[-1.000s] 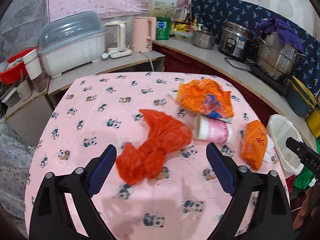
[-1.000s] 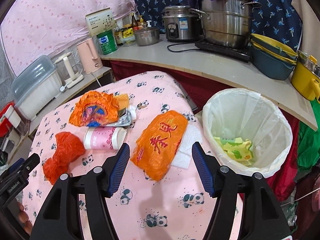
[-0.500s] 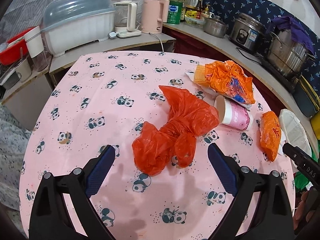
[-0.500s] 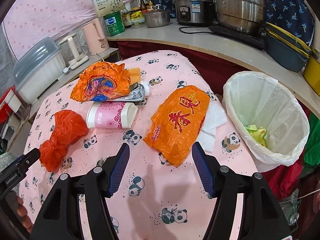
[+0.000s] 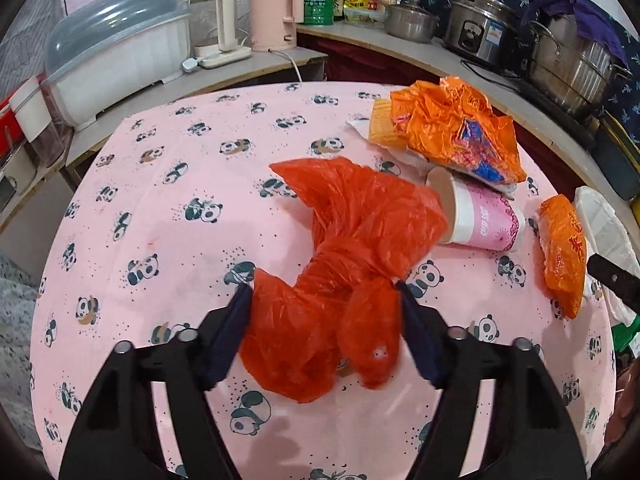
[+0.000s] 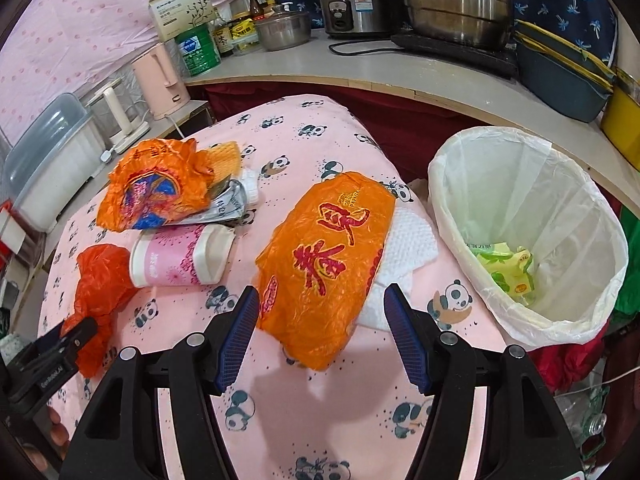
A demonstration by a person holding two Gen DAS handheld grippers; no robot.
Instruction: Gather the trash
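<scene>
A crumpled red plastic bag (image 5: 352, 240) lies on the pink panda tablecloth (image 5: 160, 208). My left gripper (image 5: 322, 304) is closing on the bag's near end, and both pads touch its sides. An orange bag with red characters (image 6: 328, 256) lies on a white napkin (image 6: 412, 240). My right gripper (image 6: 321, 291) stands open around that bag's near tip without touching it. A pink paper cup (image 5: 480, 220) lies on its side between the two bags. A crumpled orange wrapper (image 5: 452, 128) sits behind it. The white-lined bin (image 6: 520, 200) stands right of the table.
The bin holds some green and yellow packaging (image 6: 508, 268). Behind the table runs a counter (image 6: 400, 68) with a pink kettle (image 5: 276, 12), pots, a rice cooker (image 6: 356, 0) and a covered dish rack (image 5: 116, 52). The table edge drops off just left of the bin.
Both grippers have come down and closer to the table. The left jaws have narrowed onto the red bag, which earlier lay untouched ahead of them. The right jaws kept their width.
</scene>
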